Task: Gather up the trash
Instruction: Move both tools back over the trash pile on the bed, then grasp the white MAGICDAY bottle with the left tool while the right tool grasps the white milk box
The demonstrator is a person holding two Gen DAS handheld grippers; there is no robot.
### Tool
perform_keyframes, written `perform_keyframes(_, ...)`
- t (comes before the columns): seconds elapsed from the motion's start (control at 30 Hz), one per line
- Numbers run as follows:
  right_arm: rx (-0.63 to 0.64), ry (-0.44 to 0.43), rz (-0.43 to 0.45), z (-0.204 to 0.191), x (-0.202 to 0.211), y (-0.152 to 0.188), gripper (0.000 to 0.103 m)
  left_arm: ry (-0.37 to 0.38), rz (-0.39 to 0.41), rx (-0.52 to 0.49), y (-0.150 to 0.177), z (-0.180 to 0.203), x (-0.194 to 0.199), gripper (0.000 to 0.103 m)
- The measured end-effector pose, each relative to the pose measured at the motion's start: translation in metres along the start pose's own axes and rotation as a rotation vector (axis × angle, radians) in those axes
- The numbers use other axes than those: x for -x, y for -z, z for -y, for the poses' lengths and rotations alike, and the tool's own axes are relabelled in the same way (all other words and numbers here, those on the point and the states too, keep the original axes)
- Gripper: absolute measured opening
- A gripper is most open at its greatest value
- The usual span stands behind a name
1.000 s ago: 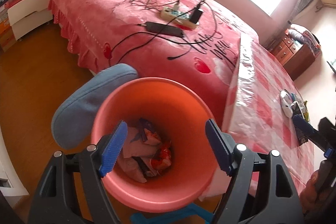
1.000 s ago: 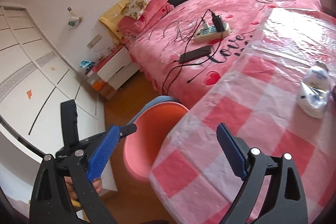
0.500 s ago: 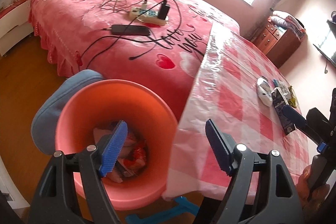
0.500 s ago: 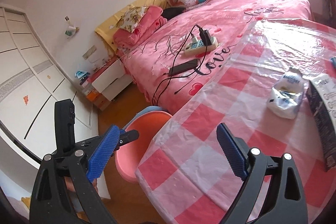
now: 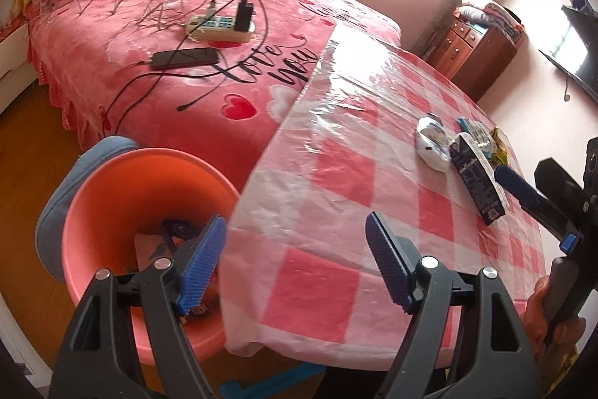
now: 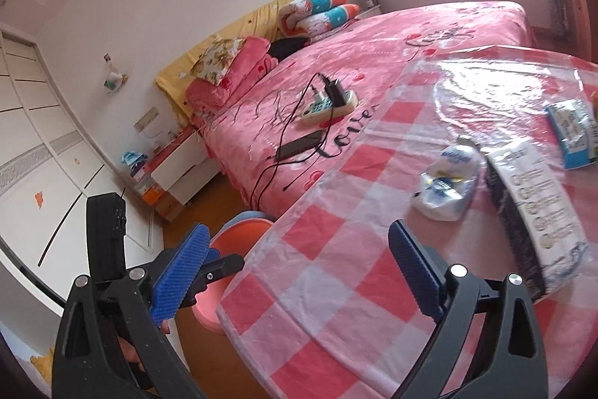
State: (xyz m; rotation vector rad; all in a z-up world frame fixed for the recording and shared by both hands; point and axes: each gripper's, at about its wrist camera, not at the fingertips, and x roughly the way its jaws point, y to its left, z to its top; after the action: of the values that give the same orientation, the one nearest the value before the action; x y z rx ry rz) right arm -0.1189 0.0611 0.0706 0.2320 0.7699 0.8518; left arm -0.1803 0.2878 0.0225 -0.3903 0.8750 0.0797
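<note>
From the left wrist view, our left gripper [image 5: 295, 260] hangs with jaws spread and empty over the near edge of the table [image 5: 336, 182]. The bin [image 5: 112, 189], already holding scraps, sits low beside the left jaw. Ahead and right of the jaws lie a crumpled white pouch [image 5: 432, 146] and a dark box [image 5: 478, 186].

From the right wrist view, our right gripper [image 6: 299, 272] is likewise wide apart, gripping nothing. The pouch [image 6: 448, 182] lies just beyond the right jaw, the box [image 6: 534, 212] touching it. We judge the pouch light, soft and crushable: pinch its middle. The box looks stiff and light, so we take it across its narrow width.
</note>
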Motion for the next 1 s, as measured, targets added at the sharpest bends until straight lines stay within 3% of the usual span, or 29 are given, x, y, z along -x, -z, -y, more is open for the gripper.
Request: perform_keyframes(1.0,-0.067,0.043,0.117,0.064,0.058,-0.007,0.095,0.014,-0.06,-0.15,0.005,0.093,-0.02,0.078)
